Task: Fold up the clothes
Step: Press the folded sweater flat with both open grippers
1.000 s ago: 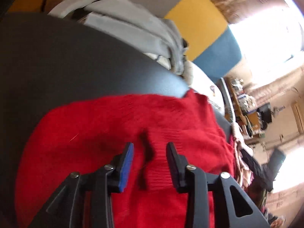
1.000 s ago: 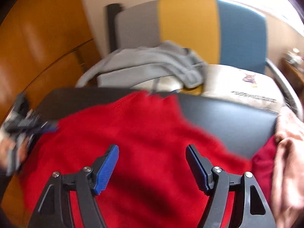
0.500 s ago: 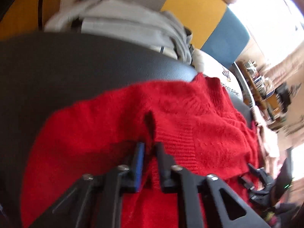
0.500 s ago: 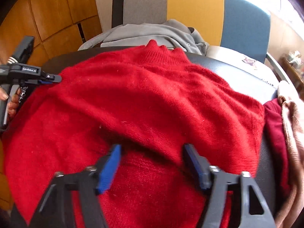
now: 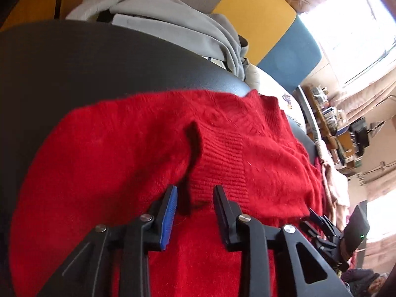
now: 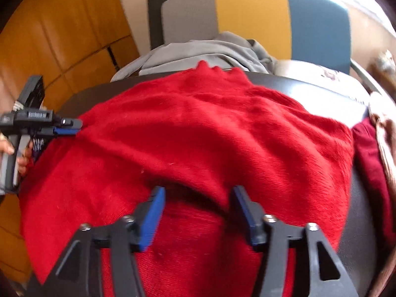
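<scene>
A red knit sweater (image 5: 138, 148) lies spread on a black table (image 5: 99, 61), with its lower part folded up over itself. My left gripper (image 5: 195, 193) is open just over the ribbed cuff (image 5: 220, 163) of a folded-in sleeve, holding nothing. In the right wrist view the sweater (image 6: 210, 133) fills the table, collar at the far edge. My right gripper (image 6: 198, 195) is open at the folded hem edge, empty. The left gripper also shows at the left side of the right wrist view (image 6: 69, 126).
A grey garment (image 6: 205, 54) and a white printed one (image 6: 321, 71) lie on a grey, yellow and blue chair (image 6: 252, 17) behind the table. Dark red and beige clothes (image 6: 376, 153) are piled at the table's right end. Wooden panels (image 6: 61, 37) stand at left.
My left gripper shut on the sleeve cuff half a second ago and has now opened and let it go. The folded sweater has settled flat. My right gripper stayed open.
</scene>
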Demonstrator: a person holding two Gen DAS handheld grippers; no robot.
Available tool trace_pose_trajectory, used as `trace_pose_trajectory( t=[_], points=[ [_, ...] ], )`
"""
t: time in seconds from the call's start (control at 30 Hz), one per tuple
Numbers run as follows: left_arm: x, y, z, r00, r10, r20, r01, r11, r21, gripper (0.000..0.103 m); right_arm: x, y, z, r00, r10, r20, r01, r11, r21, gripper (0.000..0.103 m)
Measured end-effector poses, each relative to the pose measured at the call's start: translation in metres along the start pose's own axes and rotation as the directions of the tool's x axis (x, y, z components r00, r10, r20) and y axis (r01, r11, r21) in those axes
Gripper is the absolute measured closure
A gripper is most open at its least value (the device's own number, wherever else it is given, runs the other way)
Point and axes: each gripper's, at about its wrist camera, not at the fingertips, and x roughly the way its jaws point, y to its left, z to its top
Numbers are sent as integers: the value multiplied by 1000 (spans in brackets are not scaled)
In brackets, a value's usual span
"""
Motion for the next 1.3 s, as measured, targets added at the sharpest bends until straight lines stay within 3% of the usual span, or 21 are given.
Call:
trace_pose_trajectory(
  t=[0.13, 0.2, 0.27, 0.33, 0.4, 0.47, 0.6, 0.67, 0.73, 0.87, 0.9, 0.93, 1.03, 1.17, 1.3],
  points=[
    [14, -4, 4, 999, -35, -29, 34, 999, -31, 72, 6, 8, 3, 999, -17, -28, 15, 998, -55, 21],
    [20, -11, 3, 999, -20, -42, 19, 1000, -10, 80, 6, 7, 3, 1000, -9, -29, 8, 999, -36, 21],
    [13, -20, 3, 1000, 9, -11, -9, 999, 37, 91, 3, 1, 4, 1000, -22, -17, 22, 1000, -6, 35],
    [0, -27, 2, 999, 22, 29, -24, 997, 72, 93, -4, -7, 6, 1000, -8, -2, 8, 999, 50, 75],
    [-17, -29, 1, 997, 5, 79, -11, 997, 80, 94, -12, -16, 8, 1000, 18, 14, -20, 994, 110, 92],
    [-32, -29, -5, 994, 3, 105, -14, 995, 100, 94, -22, -20, 9, 999, 43, 33, -47, 988, 150, 92],
    [-12, -14, -25, 993, 117, 23, -119, 984, 131, 93, -20, -2, -10, 998, 56, -16, -54, 994, 99, 92],
    [-5, -4, -30, 993, 115, 0, -114, 988, 101, 89, -18, -5, -20, 995, 100, 4, -99, 987, 123, 90],
    [-9, 3, -30, 996, 86, 13, -87, 995, 46, 85, -18, -11, -28, 989, 144, 33, -148, 976, 160, 80],
    [-30, 8, -29, 981, 181, 71, -178, 983, -48, 84, -29, -23, -33, 978, 199, 64, -209, 948, 242, 62],
    [-37, 5, -29, 978, 180, 104, -175, 983, -56, 84, -35, -25, -34, 977, 196, 82, -211, 943, 259, 52],
    [-41, 1, -29, 976, 176, 130, -170, 984, -52, 82, -43, -27, -34, 977, 188, 102, -209, 940, 270, 49],
    [-43, -25, -22, 971, 149, 186, -154, 988, 13, 81, -67, -45, -24, 978, 120, 173, -167, 943, 289, 49],
    [-16, -77, -7, 973, 112, 204, -143, 979, 144, 79, -70, -83, -12, 982, 44, 184, -113, 917, 382, 49],
    [23, -104, -7, 974, 141, 180, -182, 955, 235, 78, -46, -99, -1, 977, 129, 170, -191, 886, 424, 49]
  ],
)
